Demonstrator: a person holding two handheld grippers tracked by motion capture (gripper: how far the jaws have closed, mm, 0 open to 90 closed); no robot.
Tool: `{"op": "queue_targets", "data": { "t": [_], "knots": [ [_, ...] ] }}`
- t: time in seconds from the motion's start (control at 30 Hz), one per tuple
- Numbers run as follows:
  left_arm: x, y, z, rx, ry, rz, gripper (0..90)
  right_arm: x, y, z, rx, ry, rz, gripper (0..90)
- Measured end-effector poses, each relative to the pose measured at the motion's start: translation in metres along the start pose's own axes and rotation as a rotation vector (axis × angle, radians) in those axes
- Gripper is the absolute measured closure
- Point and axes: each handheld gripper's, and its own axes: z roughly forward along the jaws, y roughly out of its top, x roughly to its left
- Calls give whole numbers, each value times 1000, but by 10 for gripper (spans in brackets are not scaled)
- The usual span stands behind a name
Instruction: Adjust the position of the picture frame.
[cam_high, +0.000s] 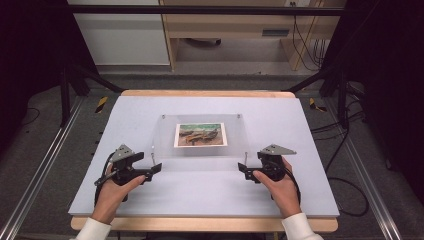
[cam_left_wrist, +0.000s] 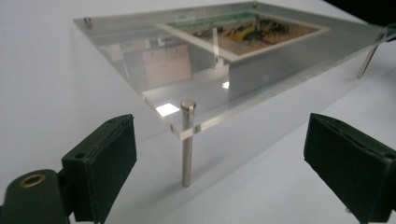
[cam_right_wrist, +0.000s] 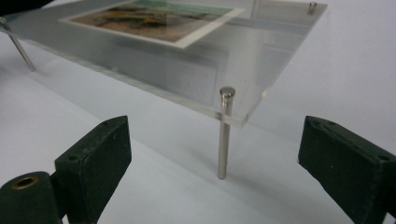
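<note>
flanking the clear acrylic frame (cam_high: 202, 136), left gripper (cam_high: 152, 170) and right gripper (cam_high: 245, 170), jaws wide, nothing held

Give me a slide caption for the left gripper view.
Open left gripper faces the acrylic photo frame's near corner pin, nothing between its jaws.

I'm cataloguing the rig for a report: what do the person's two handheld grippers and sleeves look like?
Both the left gripper and right gripper are black, each topped by a grey three-cornered plate and trailing a black cable. Their jaws are blocky black pads with small screw holes. The sleeves are white.
</note>
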Motion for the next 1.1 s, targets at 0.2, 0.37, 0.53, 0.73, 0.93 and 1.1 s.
{"op": "queue_targets", "data": {
  "t": [0.2, 0.37, 0.53, 0.73, 0.93, 1.1],
  "knots": [
    [3, 21, -13, -59, -8, -14, 95, 3, 17, -13, -46, -11, -8, 149],
    [7, 42, -5, -29, -10, -19, 141, 1, 38, -10, -48, -22, -18, 217],
    [12, 56, 13, 13, 25, -6, 153, -2, 55, 8, 1, -6, -9, 248],
    [22, 52, 31, 64, 47, -59, 167, -12, 55, 30, 69, -2, 34, 232],
    [25, 41, 39, 82, 35, -113, 154, -13, 54, 37, 95, 38, 67, 203],
    [29, 34, 41, 111, 30, -138, 150, -16, 51, 41, 123, 43, 70, 181]
  ]
}}
